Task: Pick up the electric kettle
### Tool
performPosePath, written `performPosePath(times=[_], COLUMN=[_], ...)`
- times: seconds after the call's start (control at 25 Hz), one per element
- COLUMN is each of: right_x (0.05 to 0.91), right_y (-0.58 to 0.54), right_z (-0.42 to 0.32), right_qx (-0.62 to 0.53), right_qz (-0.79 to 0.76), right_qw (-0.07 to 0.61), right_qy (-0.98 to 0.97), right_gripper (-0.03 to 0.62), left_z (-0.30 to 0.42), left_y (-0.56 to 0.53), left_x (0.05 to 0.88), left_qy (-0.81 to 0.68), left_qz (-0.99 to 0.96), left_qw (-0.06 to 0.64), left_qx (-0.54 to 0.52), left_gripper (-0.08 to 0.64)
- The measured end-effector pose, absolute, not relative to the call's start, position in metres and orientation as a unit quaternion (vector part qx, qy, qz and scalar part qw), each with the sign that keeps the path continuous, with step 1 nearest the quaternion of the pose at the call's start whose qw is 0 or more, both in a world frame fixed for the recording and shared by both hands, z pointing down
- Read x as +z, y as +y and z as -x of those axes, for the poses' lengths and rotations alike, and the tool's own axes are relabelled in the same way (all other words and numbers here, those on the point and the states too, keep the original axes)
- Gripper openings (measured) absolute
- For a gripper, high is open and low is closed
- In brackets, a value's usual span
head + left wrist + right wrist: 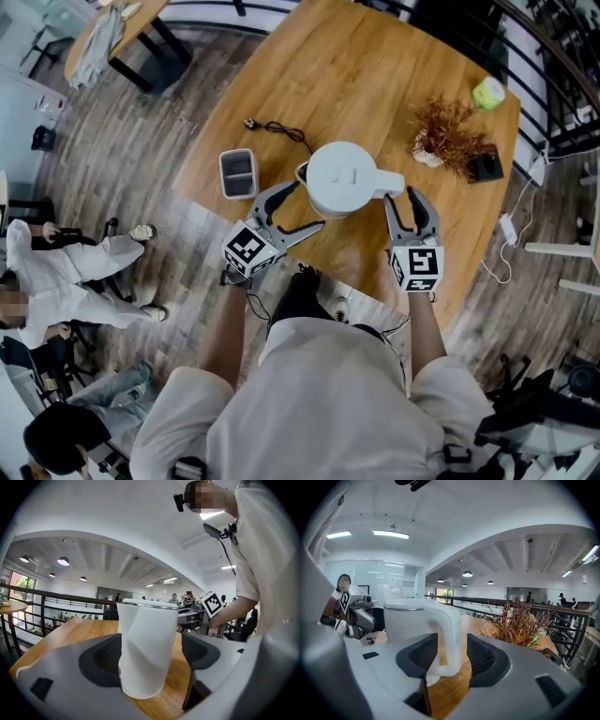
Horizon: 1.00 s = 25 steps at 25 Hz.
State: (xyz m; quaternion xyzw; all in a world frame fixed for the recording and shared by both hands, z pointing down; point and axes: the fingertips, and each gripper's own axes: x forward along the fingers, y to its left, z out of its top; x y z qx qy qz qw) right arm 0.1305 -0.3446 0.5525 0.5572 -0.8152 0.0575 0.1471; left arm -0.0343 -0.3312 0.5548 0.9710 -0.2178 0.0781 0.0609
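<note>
Fingers (101, 660) of the left gripper (306, 204) are spread apart around the body of the white cylindrical electric kettle (342, 178). In the left gripper view the kettle fills most of the gap: its wall sits close against the left pad, and a strip of wood shows between it and the right pad. These fingers are released, not clamped. The right gripper (403, 199) has its fingers (487, 660) released as well, one on each side of the kettle's curved white handle (447, 634). The handle stands between the dark ribbed pads with a narrow gap on its right side.

The kettle stands upright with its lid on, on the light brown wooden counter (356, 66), near the edge closest to the person. Its handle points to the person's right.

A grey rectangular two-compartment tray (237, 173) lies on the counter near the kettle's left. A thin black power cord with a plug (278, 129) trails just beyond the tray. Farther off to the right are a dried reddish-brown plant (448, 131) and a small black box (485, 167) just beside it. A yellow-green object (488, 92) sits near the far corner.

On the grey plank floor (141, 141) at the left, another person in white clothing (66, 281) is sitting
</note>
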Motion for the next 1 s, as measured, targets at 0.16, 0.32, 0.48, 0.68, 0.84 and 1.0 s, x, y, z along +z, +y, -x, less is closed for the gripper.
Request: performPosePath(times=[0.16,0.32,0.48,0.68,0.84,1.0], right_x=[0.563,0.571,0.575,0.577,0.578,0.578], right_y=[-0.35,-0.357,-0.361,-0.362,-0.365,-0.366], right_z=[-0.13,-0.127,-0.128,-0.13,-0.131,-0.129], right_qx=[0.059,0.062,0.063,0.068,0.066,0.065], right_qz=[-0.556,-0.556,-0.56,-0.564,-0.567,-0.568], right_qw=[0.157,0.161,0.165,0.167,0.167,0.167], right_qy=[-0.814,-0.813,-0.81,-0.806,-0.804,-0.804], right_gripper=[0.178,0.178,0.176,0.176,0.176,0.172], left_z=[0.031,0.026,0.022,0.021,0.02,0.018], left_y=[-0.338,-0.347,-0.352,-0.354,-0.355,-0.355], left_x=[0.562,0.561,0.566,0.566,0.568,0.565], left_qy=[-0.188,-0.163,-0.147,-0.134,-0.123,-0.121], left_qz=[-0.977,-0.981,-0.983,-0.985,-0.987,-0.987], left_qw=[0.062,0.07,0.071,0.069,0.068,0.074], left_qx=[0.084,0.073,0.08,0.08,0.083,0.074], left_gripper=[0.394,0.402,0.408,0.411,0.414,0.416])
